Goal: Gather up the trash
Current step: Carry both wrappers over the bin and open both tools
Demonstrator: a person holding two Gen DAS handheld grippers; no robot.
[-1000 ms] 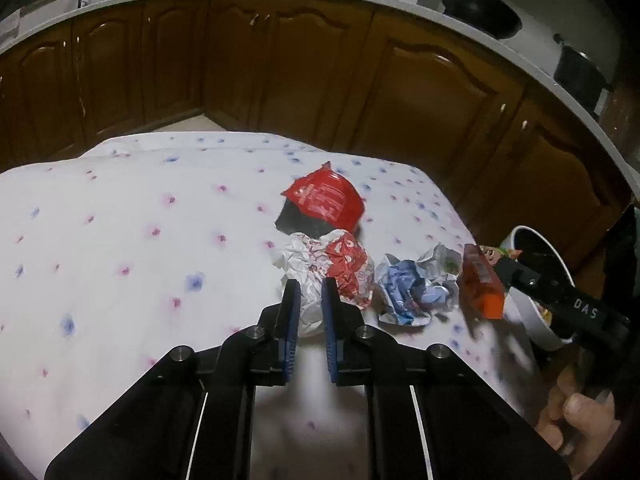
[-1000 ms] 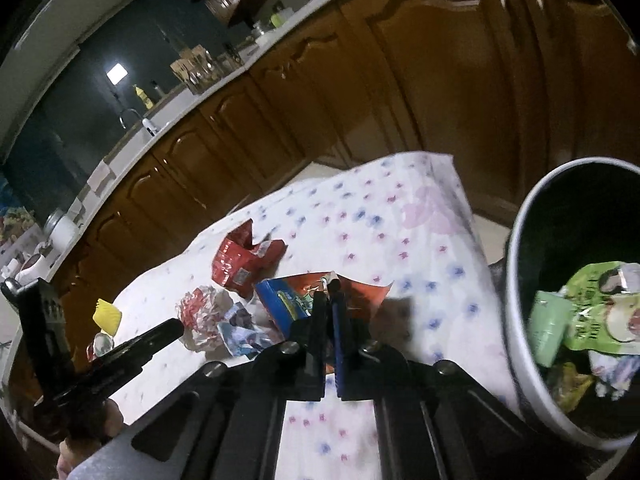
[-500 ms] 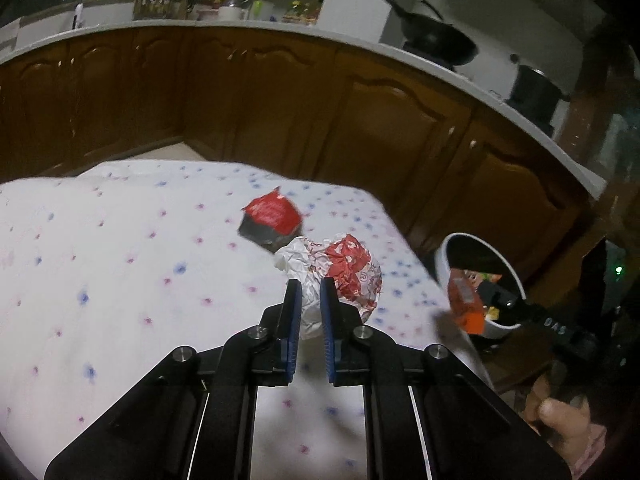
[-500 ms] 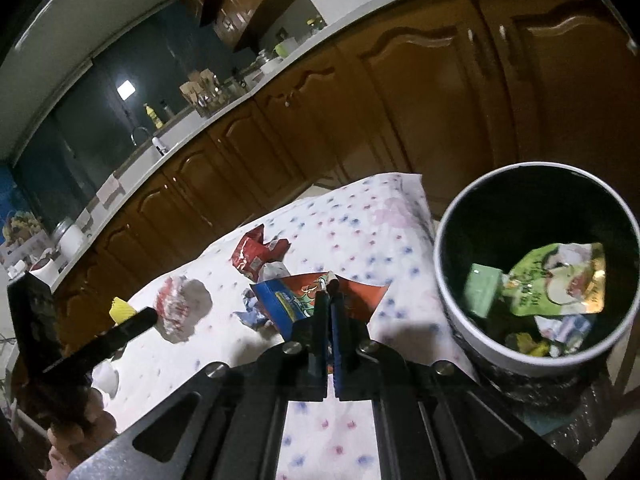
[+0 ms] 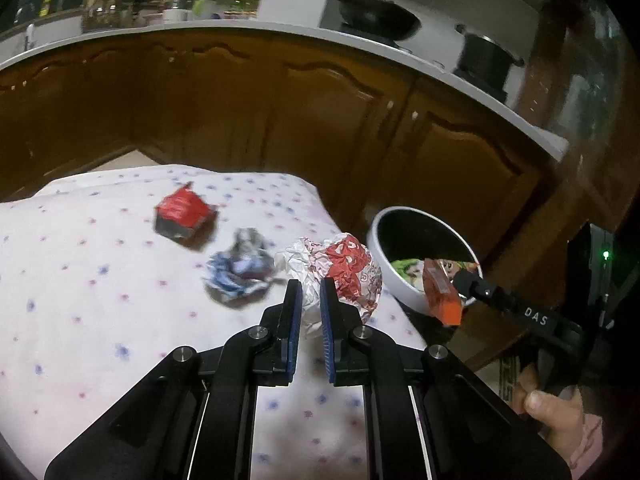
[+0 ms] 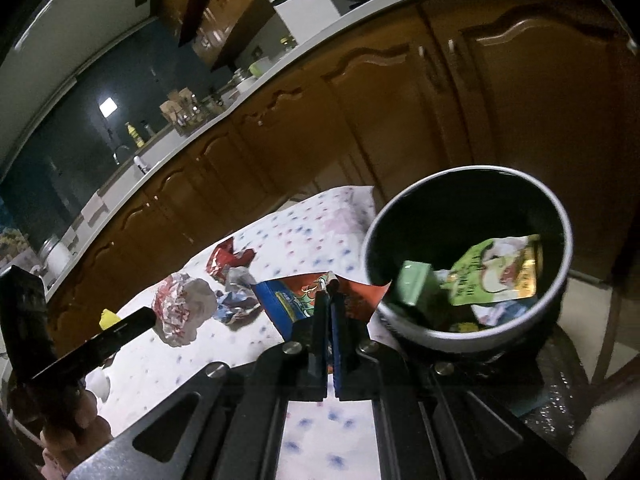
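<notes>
My left gripper [image 5: 310, 294] is shut on a crumpled red-and-white paper wrapper [image 5: 340, 268], held above the table's right edge; it also shows in the right wrist view [image 6: 180, 308]. My right gripper [image 6: 330, 292] is shut on a flat orange-and-blue snack packet [image 6: 292, 300], held at the rim of the white trash bin [image 6: 400, 316]. The bin [image 5: 384, 276] stands beside the table and holds green packets [image 6: 492, 276]. A crumpled blue-and-silver wrapper [image 5: 240, 268] and a red wrapper [image 5: 182, 216] lie on the spotted tablecloth [image 5: 80, 280].
Brown kitchen cabinets [image 5: 280, 120] curve around behind the table and the bin. A black pan [image 5: 372, 20] and a pot [image 5: 484, 60] sit on the counter above. A person's hand [image 5: 556, 404] holds the right gripper at lower right.
My left gripper has lifted the red-and-white wrapper off the table and carried it right toward the bin. My right gripper has brought the packet closer to the bin's rim.
</notes>
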